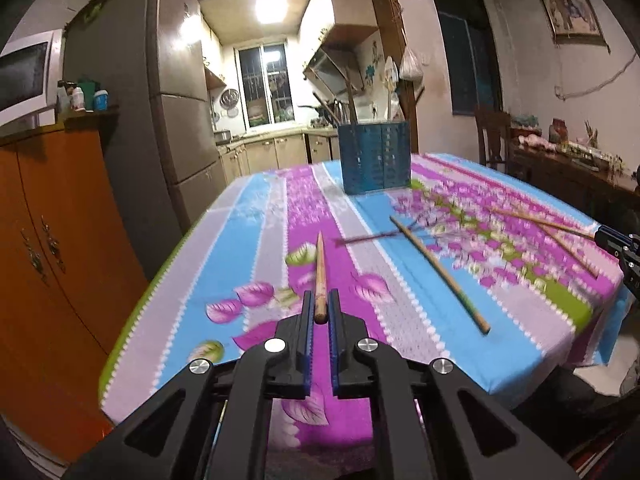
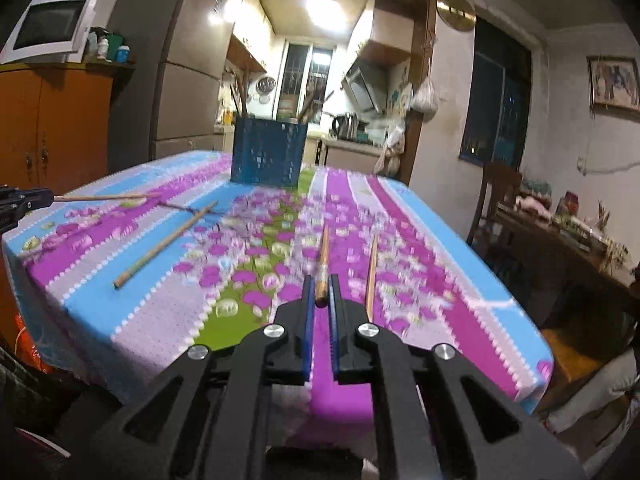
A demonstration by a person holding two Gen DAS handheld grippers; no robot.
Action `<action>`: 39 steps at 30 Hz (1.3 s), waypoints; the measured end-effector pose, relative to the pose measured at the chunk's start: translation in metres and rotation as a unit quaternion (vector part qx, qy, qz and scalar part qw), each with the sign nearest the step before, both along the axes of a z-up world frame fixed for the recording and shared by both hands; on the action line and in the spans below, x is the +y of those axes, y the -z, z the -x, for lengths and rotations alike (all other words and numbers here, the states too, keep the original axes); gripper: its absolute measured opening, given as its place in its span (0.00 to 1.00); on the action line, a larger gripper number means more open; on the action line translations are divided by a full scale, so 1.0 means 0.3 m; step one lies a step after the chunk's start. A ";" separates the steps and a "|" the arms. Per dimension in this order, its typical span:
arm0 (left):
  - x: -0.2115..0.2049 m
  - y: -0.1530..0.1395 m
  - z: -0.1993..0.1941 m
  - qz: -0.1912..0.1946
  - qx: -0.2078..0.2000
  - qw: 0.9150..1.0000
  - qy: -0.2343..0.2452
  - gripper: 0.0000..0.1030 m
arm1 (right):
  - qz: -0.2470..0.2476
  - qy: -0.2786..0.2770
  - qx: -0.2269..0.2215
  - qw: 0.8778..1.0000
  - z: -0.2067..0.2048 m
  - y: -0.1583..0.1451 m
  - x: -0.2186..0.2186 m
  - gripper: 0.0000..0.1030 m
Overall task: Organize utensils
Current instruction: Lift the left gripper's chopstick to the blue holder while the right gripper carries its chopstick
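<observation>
While blue holder [image 1: 374, 158] waits — both jaws clamped, one chopstick [image 1: 320, 280] each.

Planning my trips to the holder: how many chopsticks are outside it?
4 chopsticks: one in the left gripper, one in the right gripper, one lying mid-table, one lying beside the right gripper. A thin dark stick crossing the mid-table one may be a fifth.
</observation>
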State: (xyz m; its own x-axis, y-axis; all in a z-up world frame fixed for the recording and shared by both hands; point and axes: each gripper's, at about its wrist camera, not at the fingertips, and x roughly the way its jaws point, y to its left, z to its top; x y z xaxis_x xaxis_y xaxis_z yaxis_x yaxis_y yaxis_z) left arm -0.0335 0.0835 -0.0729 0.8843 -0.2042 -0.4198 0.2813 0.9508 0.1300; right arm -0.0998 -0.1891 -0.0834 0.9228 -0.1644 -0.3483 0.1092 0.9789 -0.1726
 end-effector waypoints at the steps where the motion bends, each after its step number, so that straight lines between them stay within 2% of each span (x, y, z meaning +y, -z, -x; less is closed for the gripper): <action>1: 0.007 -0.018 -0.001 0.003 -0.004 1.000 -0.001 0.08 | 0.001 -0.003 -0.007 1.000 0.000 -0.019 0.001 0.05; 7: 0.052 -0.148 -0.011 0.040 -0.022 0.999 -0.005 0.08 | 0.005 -0.031 -0.051 0.998 -0.027 -0.154 -0.009 0.05; 11: 0.067 -0.240 -0.033 0.053 -0.031 0.998 0.005 0.08 | -0.004 -0.046 -0.064 0.997 -0.064 -0.240 -0.031 0.05; 15: 0.074 -0.322 -0.081 0.066 -0.022 0.997 0.020 0.08 | -0.009 -0.063 -0.067 0.996 -0.116 -0.316 -0.053 0.05; 18: 0.092 -0.393 -0.143 0.092 -0.001 0.995 0.035 0.08 | -0.018 -0.074 -0.067 0.995 -0.157 -0.372 -0.072 0.05; 20: 0.098 -0.428 -0.189 0.104 0.014 0.993 0.045 0.08 | -0.029 -0.085 -0.059 0.994 -0.189 -0.407 -0.082 0.05; 28: 0.058 -0.510 -0.317 0.106 0.045 0.991 0.074 0.08 | -0.047 -0.112 -0.013 0.993 -0.334 -0.507 -0.124 0.05; 35: 0.020 -0.526 -0.402 0.112 0.067 0.988 0.089 0.08 | -0.068 -0.122 0.021 0.990 -0.448 -0.563 -0.150 0.05; 39: -0.009 -0.545 -0.425 0.105 0.065 0.988 0.097 0.08 | -0.075 -0.129 0.021 0.989 -0.467 -0.592 -0.146 0.05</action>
State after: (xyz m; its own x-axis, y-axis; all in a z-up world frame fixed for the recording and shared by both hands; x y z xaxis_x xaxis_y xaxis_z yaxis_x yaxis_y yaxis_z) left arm 0.0940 0.0807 0.0907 0.7621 -0.4583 -0.4574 0.4617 0.8799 -0.1123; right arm 0.0402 -0.2327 0.0941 0.9114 0.1306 -0.3902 -0.1515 0.9882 -0.0231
